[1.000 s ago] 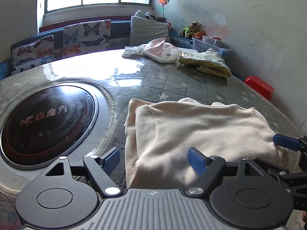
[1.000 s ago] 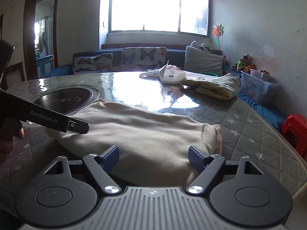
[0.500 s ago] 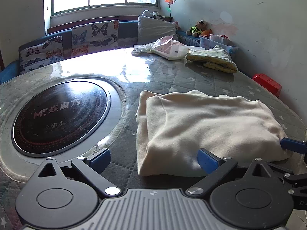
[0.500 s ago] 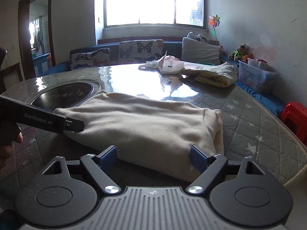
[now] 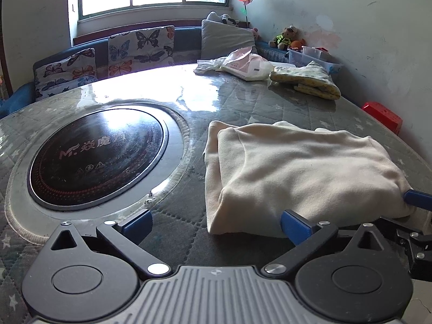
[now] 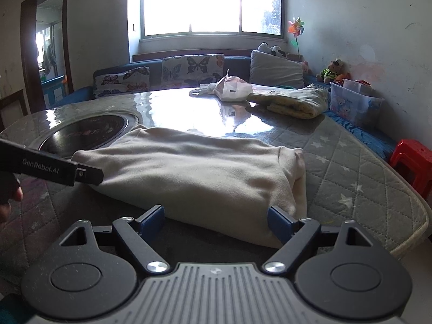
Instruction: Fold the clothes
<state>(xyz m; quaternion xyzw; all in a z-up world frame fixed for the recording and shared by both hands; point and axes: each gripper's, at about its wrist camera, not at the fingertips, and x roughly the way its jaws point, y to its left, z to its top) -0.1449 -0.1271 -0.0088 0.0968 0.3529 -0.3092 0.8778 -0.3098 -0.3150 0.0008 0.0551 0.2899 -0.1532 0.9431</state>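
Observation:
A cream sweater (image 5: 302, 172) lies folded into a thick rectangle on the quilted table cover; it also shows in the right wrist view (image 6: 199, 172). My left gripper (image 5: 216, 222) is open and empty, just short of the sweater's near left corner. My right gripper (image 6: 216, 217) is open and empty, at the sweater's near edge. The right gripper's blue fingertip (image 5: 417, 199) shows at the sweater's right corner in the left wrist view. The left gripper's body (image 6: 51, 168) shows beside the sweater's left end.
A black round cooktop (image 5: 94, 156) is set in the table left of the sweater. A folded yellow cloth (image 5: 307, 82) and a white bag (image 5: 243, 64) lie at the far side. A sofa with butterfly cushions (image 5: 140, 51) stands behind. A red stool (image 6: 413, 159) stands by the table's right edge.
Both grippers have drawn back from the sweater toward the table's near edge, so more of the table shows in front. The sweater has not moved.

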